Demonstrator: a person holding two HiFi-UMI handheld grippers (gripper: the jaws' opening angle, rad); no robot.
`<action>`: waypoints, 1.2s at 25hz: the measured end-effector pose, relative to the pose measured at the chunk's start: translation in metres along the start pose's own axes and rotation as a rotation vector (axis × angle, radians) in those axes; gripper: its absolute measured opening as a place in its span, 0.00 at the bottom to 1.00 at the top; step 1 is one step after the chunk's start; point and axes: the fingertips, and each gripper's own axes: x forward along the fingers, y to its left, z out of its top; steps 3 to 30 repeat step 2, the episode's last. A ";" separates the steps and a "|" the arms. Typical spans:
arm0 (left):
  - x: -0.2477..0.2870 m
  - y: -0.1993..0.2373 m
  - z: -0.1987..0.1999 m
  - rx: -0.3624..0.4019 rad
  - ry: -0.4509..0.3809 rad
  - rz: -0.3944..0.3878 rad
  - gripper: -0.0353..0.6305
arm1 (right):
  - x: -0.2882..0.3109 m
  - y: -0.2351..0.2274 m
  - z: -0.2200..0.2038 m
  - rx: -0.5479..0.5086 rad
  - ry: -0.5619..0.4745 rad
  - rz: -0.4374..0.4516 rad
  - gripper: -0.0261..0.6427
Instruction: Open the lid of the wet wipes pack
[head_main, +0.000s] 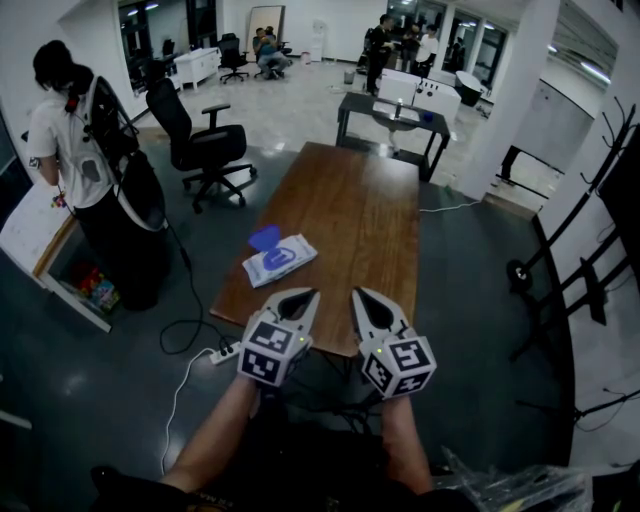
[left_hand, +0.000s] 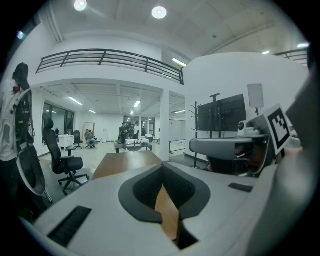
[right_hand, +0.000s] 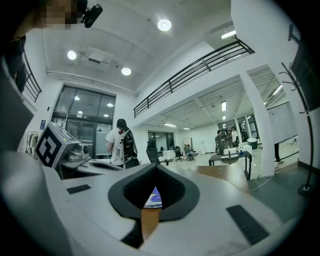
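Note:
The white wet wipes pack (head_main: 279, 260) lies on the near left part of the brown wooden table (head_main: 350, 200). Its blue lid (head_main: 263, 237) stands flipped up at the pack's far left end. My left gripper (head_main: 300, 297) and right gripper (head_main: 365, 297) hover side by side over the table's near edge, both shut and empty, a short way in front of the pack. In the left gripper view the left gripper (left_hand: 162, 186) shows only bare table through its notch. In the right gripper view the right gripper (right_hand: 152, 192) frames the pack (right_hand: 153, 199) beyond its tips.
A black office chair (head_main: 200, 140) and a standing person (head_main: 75, 150) are left of the table. A power strip (head_main: 225, 352) with its cable lies on the floor by the near left corner. Black stands (head_main: 560, 270) are on the right, and another desk (head_main: 395, 115) is beyond the far end.

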 end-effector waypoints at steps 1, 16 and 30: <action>0.000 -0.001 0.000 0.001 0.000 0.000 0.06 | -0.001 0.000 0.000 -0.001 0.000 0.001 0.05; 0.000 -0.002 0.001 0.002 0.001 0.000 0.06 | -0.002 0.000 0.000 -0.001 0.001 0.002 0.05; 0.000 -0.002 0.001 0.002 0.001 0.000 0.06 | -0.002 0.000 0.000 -0.001 0.001 0.002 0.05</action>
